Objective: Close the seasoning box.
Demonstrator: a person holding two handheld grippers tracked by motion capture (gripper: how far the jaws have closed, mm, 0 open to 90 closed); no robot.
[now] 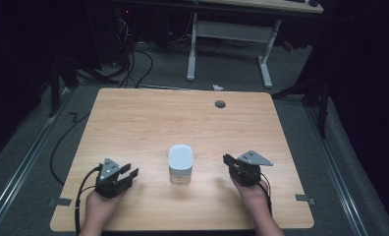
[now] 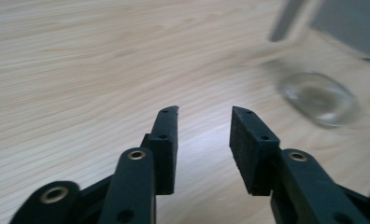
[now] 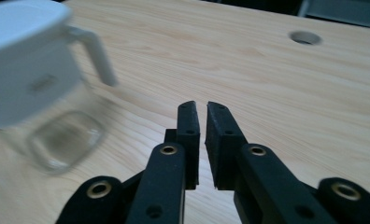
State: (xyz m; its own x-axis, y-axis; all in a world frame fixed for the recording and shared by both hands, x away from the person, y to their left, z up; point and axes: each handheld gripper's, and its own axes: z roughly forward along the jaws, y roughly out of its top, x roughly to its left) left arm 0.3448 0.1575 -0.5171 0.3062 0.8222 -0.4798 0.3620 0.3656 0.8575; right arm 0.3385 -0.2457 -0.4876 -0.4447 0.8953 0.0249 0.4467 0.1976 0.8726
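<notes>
The wooden table (image 1: 148,118) occupies the centre of the high view, its light grain surface running from the far edge to the near edge where the person's forearms enter. Beyond it stands a white-legged desk frame (image 1: 229,46) on the grey floor, with dark cables (image 1: 133,64) trailing near its left leg. A clear glass container with a white lid (image 1: 180,163) stands upright on the near half of the table, roughly midway between the two grippers and apart from both. In the right gripper view the container (image 3: 43,88) appears at upper left, blurred, with a white lid clip or handle angled down its side and a square transparent base. In the left gripper view its glass base (image 2: 319,98) appears at upper right, also blurred. The left gripper (image 1: 128,173) sits low over the table to the left of the container; its jaws are released, with a wide gap and bare wood between them (image 2: 204,123). The right gripper (image 1: 228,160) sits to the right of the container; its jaws are nearly closed, with a narrow slit remaining, and grasp nothing (image 3: 202,116). A small round grommet hole (image 1: 220,103) lies near the far edge of the table, also visible in the right gripper view (image 3: 305,37).
</notes>
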